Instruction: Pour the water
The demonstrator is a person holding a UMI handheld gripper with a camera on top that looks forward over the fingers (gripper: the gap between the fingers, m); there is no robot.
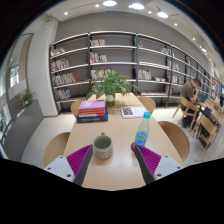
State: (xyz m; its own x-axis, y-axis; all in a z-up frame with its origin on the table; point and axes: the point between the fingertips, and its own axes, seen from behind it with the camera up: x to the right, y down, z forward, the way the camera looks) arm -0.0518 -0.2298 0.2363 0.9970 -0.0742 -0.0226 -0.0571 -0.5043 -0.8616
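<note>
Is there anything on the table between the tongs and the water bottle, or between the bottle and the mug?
Nothing visible blocks either path. The open tongs sit empty, the mug just ahead between the fingers, the water bottle beyond to the right on bare table.

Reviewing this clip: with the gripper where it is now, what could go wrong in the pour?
1. The gripper is open and empty, with the mug between its fingers; pushing forward could shove the mug.
2. The water bottle stands beyond the right finger, tall and narrow; an off-centre grasp might tip it.
3. Spilled water could reach the books beyond.
</note>
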